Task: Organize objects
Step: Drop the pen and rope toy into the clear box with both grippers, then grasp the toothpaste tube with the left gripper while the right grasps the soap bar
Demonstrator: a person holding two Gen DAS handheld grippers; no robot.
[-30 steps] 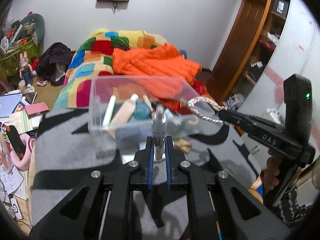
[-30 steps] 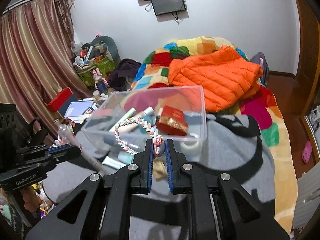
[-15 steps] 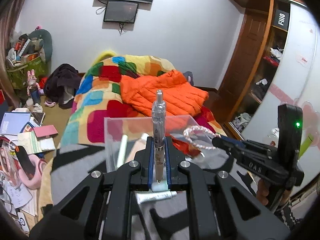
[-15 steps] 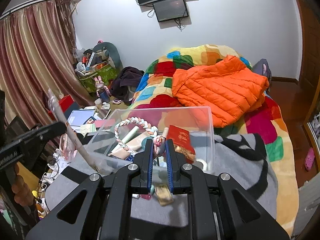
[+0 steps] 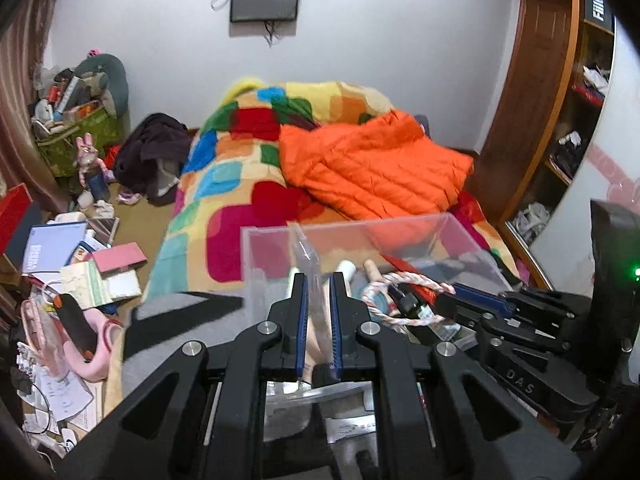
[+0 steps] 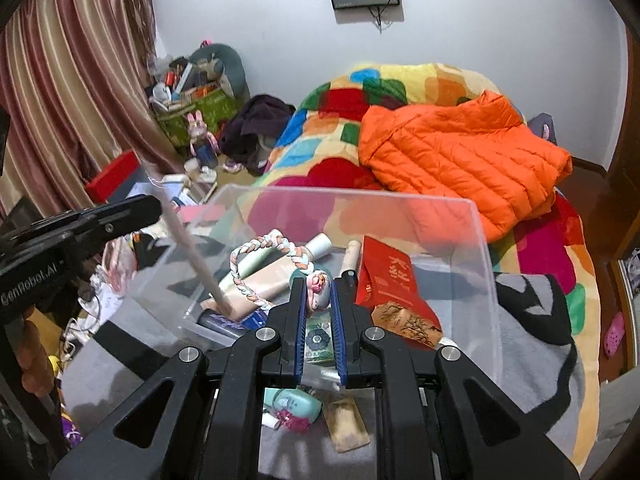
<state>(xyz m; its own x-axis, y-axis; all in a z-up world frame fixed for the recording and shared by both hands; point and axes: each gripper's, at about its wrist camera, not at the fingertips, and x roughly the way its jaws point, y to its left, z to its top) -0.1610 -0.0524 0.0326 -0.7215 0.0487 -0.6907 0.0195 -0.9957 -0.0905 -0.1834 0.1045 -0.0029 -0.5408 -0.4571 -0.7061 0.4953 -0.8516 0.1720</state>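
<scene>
A clear plastic box [image 5: 360,228] [image 6: 360,196] stands on a grey blanket on the bed, holding tubes [image 6: 260,280] and a red envelope [image 6: 384,276]. My left gripper [image 5: 318,296] [image 6: 152,208] is shut on a clear pen [image 5: 307,256] [image 6: 192,252]. The pen slants down, its lower end among the tubes inside the box. My right gripper [image 6: 318,292] [image 5: 444,300] is shut on the small charm of a braided cord loop [image 6: 264,248] [image 5: 404,280]. It holds the loop over the box's contents, just right of the left gripper.
An orange jacket [image 6: 460,152] lies on a colourful blanket [image 5: 240,184] behind the box. A teal item [image 6: 296,400] and a brown card [image 6: 348,424] lie on the grey blanket [image 6: 520,360] in front of the box. Floor clutter [image 5: 72,264] is left, a wardrobe [image 5: 560,120] right.
Both grippers have moved forward to the box, which now fills more of each view. The pen has tipped from upright down into the box, and the cord loop hangs lower over the contents.
</scene>
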